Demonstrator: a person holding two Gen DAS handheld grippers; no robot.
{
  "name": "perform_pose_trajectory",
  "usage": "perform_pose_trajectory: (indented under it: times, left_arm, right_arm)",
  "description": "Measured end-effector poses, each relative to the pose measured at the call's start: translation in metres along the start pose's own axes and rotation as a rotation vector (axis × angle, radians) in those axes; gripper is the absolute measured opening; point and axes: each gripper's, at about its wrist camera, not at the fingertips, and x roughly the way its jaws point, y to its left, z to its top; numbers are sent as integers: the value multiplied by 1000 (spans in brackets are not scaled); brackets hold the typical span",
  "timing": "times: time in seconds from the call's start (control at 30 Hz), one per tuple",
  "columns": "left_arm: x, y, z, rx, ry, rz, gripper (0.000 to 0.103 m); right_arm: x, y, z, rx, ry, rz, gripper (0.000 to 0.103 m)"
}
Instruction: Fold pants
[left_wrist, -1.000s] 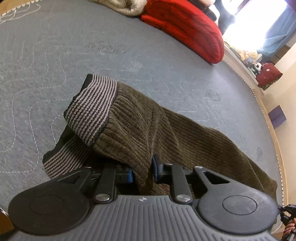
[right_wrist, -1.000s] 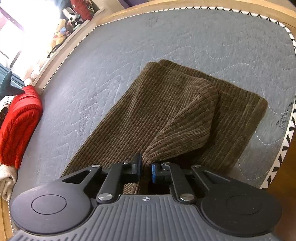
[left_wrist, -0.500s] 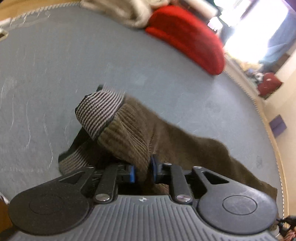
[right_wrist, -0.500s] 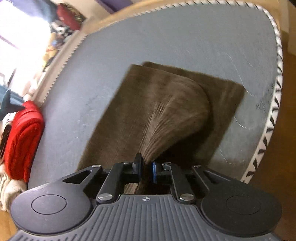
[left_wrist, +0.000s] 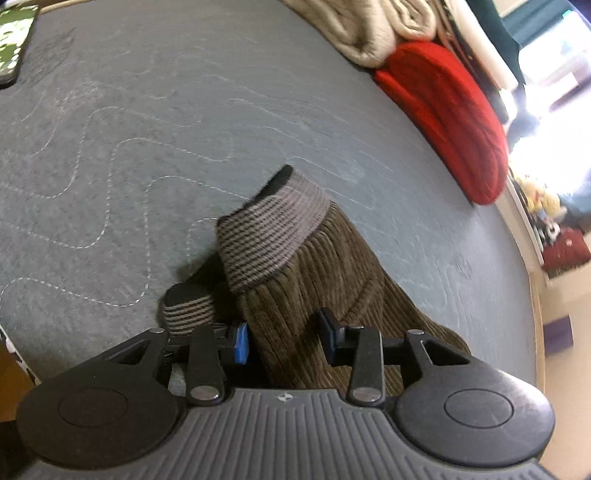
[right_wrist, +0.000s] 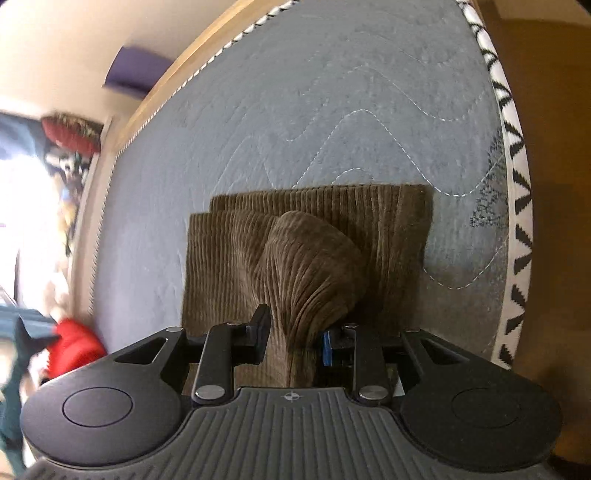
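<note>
The pants (left_wrist: 314, 280) are olive-brown corduroy with a grey-and-black striped waistband (left_wrist: 266, 236). They lie on a grey quilted mattress (left_wrist: 147, 110). In the left wrist view, my left gripper (left_wrist: 284, 339) stands open, with the waist-end fabric loose between its fingers. In the right wrist view, the leg end of the pants (right_wrist: 306, 254) lies folded in layers near the mattress corner. My right gripper (right_wrist: 295, 339) is open around a raised bunch of the corduroy.
A red blanket (left_wrist: 450, 118) and a beige blanket (left_wrist: 380, 29) lie at the far side of the mattress. The patterned mattress edge (right_wrist: 517, 221) and wooden floor are close on the right. Toys (left_wrist: 543, 206) sit by the bright window.
Both grippers were shut on the pants and have opened. Both ends of the pants moved across the mattress; the waistband now bunches upright and the leg end lies squarer near the corner.
</note>
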Motion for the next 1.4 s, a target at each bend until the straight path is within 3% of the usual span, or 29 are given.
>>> perform_pose_trajectory:
  times: [0.23,0.43,0.53,0.6,0.63,0.67,0.73,0.83,0.9,1.0,1.13,1.23,1.4]
  left_arm:
    - [-4,-1,1,-2,-20,16,51]
    - [-4,-6,-2,18,-22,29,51]
    - [-3,-10,-3,31,-26,30,51]
    - [-3,-11,-4,38,-29,28,50]
    - [-2,-11,-4,42,-28,26,50]
    - [-2,-13,-4,48,-28,24,50]
    - [-2,-13,-4,53,-27,25,50]
    - [-1,-11,-4,46,-22,23,50]
    - [-1,-9,-3,41,-19,19,50]
    - [-1,-6,-2,34,-16,6,50]
    - [1,-4,0,28,-12,9,50]
    - [2,-3,1,21,-10,9,50]
    - [3,-4,1,28,-13,17,50]
  right_arm:
    - [-4,3,14,6,-70,70,30]
    - [3,0,11,4,-19,21,30]
    - [7,0,5,-31,21,-53,30]
    - [8,1,3,-35,19,-71,27]
    - [7,3,2,-48,17,-71,17]
    - [7,7,1,-76,10,-68,10]
    - [0,22,-2,-188,-26,-52,8]
    - [-20,55,-17,-410,-141,-14,7]
    - [-33,68,-27,-492,-213,-6,8]
    - [-43,51,-21,-336,-289,-107,21]
    - [-52,9,-6,-51,-305,-211,22]
    - [-58,2,0,-19,-311,-181,22]
    - [-37,2,-4,-40,-166,-145,33]
